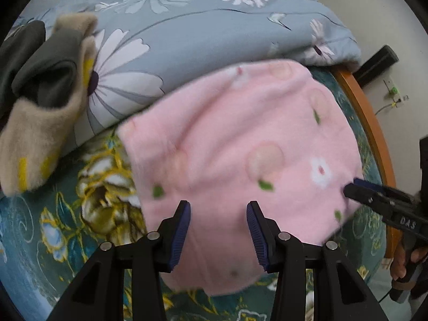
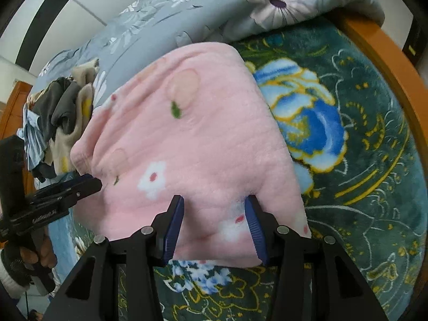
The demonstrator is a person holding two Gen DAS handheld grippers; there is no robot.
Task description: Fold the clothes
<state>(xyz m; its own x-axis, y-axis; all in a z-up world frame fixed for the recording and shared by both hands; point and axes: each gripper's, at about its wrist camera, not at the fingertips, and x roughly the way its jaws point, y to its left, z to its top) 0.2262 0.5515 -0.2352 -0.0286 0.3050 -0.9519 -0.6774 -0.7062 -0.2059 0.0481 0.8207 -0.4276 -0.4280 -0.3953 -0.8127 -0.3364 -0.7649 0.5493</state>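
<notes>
A pink fleece garment [image 1: 235, 155] with small flowers and peach prints lies folded flat on the bed, and shows again in the right wrist view [image 2: 198, 144]. My left gripper [image 1: 218, 208] stands open just over its near edge, nothing pinched between the blue pads. Seen from the right wrist, the left gripper [image 2: 91, 183] reaches the cloth's left side. My right gripper [image 2: 214, 203] is open too, its fingers [image 2: 254, 222] resting on the garment's near right corner. From the left wrist, the right gripper [image 1: 353, 187] touches the cloth's right edge.
A pile of beige and dark grey clothes [image 1: 40, 93] sits at the left on a grey-blue daisy quilt [image 1: 200, 26]. A teal floral blanket [image 2: 361, 160] covers the bed. The orange wooden bed frame [image 1: 369, 123] runs along the right. A person's hand [image 2: 34, 254] holds the left gripper's handle.
</notes>
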